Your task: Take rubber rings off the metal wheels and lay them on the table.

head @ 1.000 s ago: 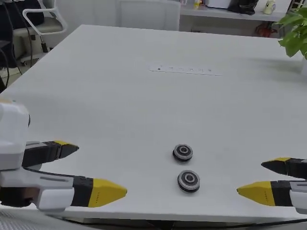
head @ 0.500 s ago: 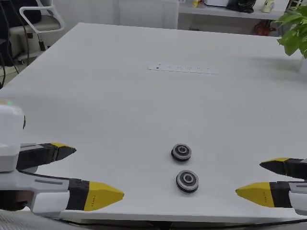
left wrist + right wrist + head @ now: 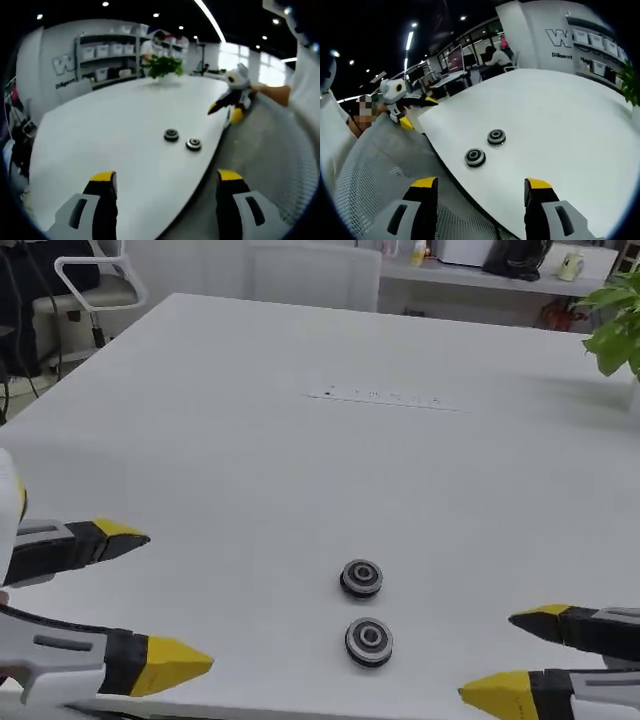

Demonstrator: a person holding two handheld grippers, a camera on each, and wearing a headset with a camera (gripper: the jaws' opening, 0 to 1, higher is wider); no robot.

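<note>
Yellow-tipped jaws stand wide apart on the left gripper (image 3: 180, 600), nothing between them. It hangs at the near left edge of the white table (image 3: 300, 460). The right gripper (image 3: 487, 655) is likewise spread and empty, at the near right edge. Between the two, well apart from both, lie the near wheel (image 3: 369, 641) and the far wheel (image 3: 361, 578), flat on the tabletop close to the near edge. Far wheel sits just behind the near one, not touching. Each shows a black rubber ring (image 3: 349, 640) round a grey metal hub with a dark centre. Rings seated on both.
</note>
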